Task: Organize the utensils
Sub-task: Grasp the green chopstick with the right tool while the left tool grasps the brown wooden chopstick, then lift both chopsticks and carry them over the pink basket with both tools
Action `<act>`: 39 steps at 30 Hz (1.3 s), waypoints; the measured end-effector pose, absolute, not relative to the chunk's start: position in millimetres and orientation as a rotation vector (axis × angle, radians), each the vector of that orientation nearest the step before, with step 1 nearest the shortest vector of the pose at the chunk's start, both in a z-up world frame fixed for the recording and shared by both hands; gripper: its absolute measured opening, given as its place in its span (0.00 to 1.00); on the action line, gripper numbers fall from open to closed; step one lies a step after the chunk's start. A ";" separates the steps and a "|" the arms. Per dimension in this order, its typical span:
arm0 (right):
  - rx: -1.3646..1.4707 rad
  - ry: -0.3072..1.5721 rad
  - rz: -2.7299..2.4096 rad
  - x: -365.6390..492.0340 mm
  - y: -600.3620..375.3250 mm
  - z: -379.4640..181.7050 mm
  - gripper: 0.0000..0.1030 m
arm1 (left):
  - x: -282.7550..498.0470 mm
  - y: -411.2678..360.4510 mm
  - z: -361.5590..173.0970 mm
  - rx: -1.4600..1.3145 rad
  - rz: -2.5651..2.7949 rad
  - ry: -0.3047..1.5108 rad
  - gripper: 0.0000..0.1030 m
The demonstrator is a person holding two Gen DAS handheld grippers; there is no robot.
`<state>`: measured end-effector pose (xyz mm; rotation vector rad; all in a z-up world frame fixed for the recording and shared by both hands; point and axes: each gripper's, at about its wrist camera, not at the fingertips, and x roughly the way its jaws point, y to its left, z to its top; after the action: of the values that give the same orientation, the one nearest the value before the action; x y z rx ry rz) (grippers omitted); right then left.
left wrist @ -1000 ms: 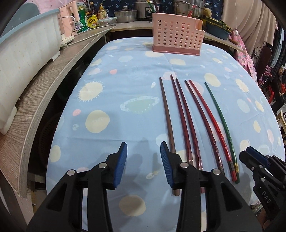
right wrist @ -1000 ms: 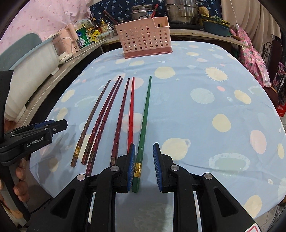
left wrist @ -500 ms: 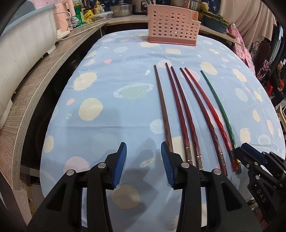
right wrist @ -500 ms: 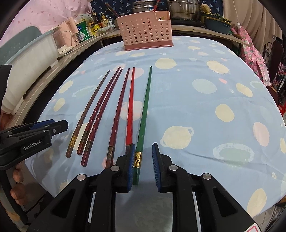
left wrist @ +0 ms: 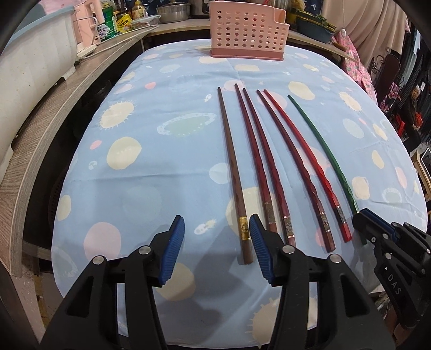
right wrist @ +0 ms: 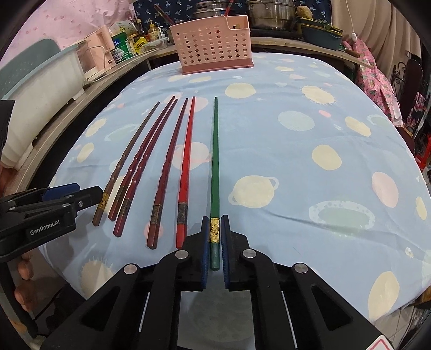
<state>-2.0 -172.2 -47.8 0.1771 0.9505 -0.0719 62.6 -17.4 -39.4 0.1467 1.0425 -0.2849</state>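
Note:
Several chopsticks lie side by side on the blue tablecloth (left wrist: 150, 172): a brown one (left wrist: 231, 167), dark red ones (left wrist: 258, 158), a bright red one (right wrist: 186, 167) and a green one (right wrist: 215, 161). My right gripper (right wrist: 215, 223) is shut on the green chopstick's gold-banded handle end; it also shows in the left wrist view (left wrist: 377, 231). My left gripper (left wrist: 216, 228) is open and empty, just left of the brown chopstick's handle; it also shows in the right wrist view (right wrist: 89, 196). A pink perforated utensil holder (left wrist: 247, 35) stands at the far end.
A wooden counter (left wrist: 54, 118) runs along the left with a white tub (left wrist: 29, 72), bottles and pots. Pots and a basin stand behind the holder (right wrist: 272, 13). Pink cloth hangs at the right (right wrist: 377, 70).
My right gripper has closed onto the green chopstick's handle. Both grippers drew back toward the table's near edge; the left stays open.

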 end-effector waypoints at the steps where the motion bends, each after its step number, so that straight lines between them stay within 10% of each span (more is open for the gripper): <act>1: 0.177 0.950 -0.073 -3.0 -172.2 -47.7 0.07 | 61.2 -18.2 -40.8 0.147 -0.287 1.046 0.46; 15: 0.181 0.948 -0.077 -6.9 -171.3 -48.1 0.07 | 58.9 -16.0 -49.3 0.132 -0.289 1.066 0.45; 26: 0.177 0.948 -0.079 -6.7 -170.5 -48.2 0.07 | 59.8 -8.5 -47.5 0.092 -0.316 1.083 0.07; 39: 0.206 0.902 -0.084 1.6 -183.6 -18.3 0.06 | 69.8 -0.9 -9.3 0.047 -0.320 1.034 0.07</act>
<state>1.6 -183.5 -18.3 0.2057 0.9025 -0.0838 69.8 -0.9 -9.3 0.0465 1.0343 -0.3198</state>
